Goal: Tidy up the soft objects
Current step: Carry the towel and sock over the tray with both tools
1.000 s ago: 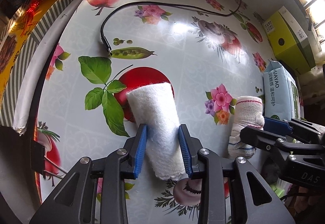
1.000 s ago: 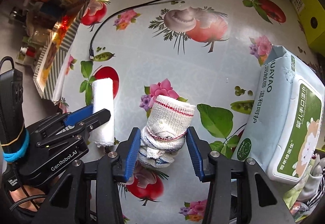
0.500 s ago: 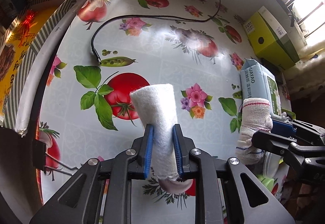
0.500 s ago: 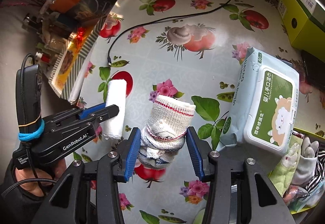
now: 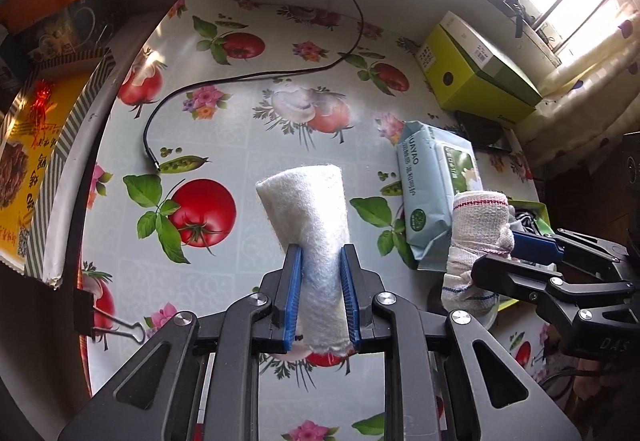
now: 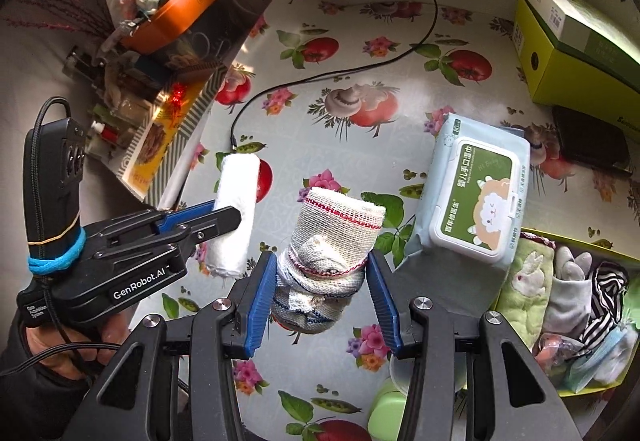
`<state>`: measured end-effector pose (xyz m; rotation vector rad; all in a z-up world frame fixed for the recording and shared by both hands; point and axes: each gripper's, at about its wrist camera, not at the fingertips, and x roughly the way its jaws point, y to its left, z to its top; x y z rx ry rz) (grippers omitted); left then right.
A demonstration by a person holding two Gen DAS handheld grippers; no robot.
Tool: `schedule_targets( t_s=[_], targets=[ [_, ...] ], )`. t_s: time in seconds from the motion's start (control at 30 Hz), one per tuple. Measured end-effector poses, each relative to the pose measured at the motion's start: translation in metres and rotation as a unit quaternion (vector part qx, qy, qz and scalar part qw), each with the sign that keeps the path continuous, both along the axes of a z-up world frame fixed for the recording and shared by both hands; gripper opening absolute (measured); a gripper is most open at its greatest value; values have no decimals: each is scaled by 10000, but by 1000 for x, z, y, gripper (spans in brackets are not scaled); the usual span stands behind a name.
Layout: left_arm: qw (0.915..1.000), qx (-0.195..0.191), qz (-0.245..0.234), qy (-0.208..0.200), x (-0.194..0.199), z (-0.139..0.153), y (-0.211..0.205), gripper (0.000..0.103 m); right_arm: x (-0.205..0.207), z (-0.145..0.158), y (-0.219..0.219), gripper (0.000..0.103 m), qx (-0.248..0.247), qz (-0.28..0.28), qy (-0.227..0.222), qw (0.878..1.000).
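My left gripper [image 5: 320, 273] is shut on a rolled white towel [image 5: 310, 213], held in the air above the flowered tablecloth [image 5: 240, 145]. In the right wrist view the same white towel [image 6: 236, 209] sticks out of the left gripper [image 6: 224, 215] at the left. My right gripper [image 6: 322, 281] is shut on a rolled gauze cloth with a red stripe [image 6: 332, 241], also lifted off the table. That gauze cloth [image 5: 476, 237] shows at the right of the left wrist view, in the right gripper [image 5: 516, 253].
A pack of wet wipes [image 6: 476, 193] lies right of the cloths. A green bin [image 6: 568, 293] at the lower right holds several folded soft items. A yellow-green box [image 5: 476, 73] and a black cable [image 5: 240, 81] lie farther back. Cluttered shelves [image 6: 160, 21] stand left.
The left gripper closed on the white towel and lifted it off the table. The right gripper rose with the gauze cloth. Both views now show more of the table from higher up.
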<state>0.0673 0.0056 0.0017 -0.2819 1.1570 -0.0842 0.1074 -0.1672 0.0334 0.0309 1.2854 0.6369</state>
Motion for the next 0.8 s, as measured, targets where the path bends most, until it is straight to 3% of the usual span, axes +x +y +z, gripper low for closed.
schedule_targets(
  t_s=[0.33, 0.8],
  targets=[
    [9985, 33, -512, -189, 2, 20, -41, 20, -12, 12, -41, 45, 65, -450, -71, 9989],
    [9942, 68, -1052, -213, 11, 27, -85, 20, -19, 14, -88, 45, 99, -964, -66, 9953]
  ],
)
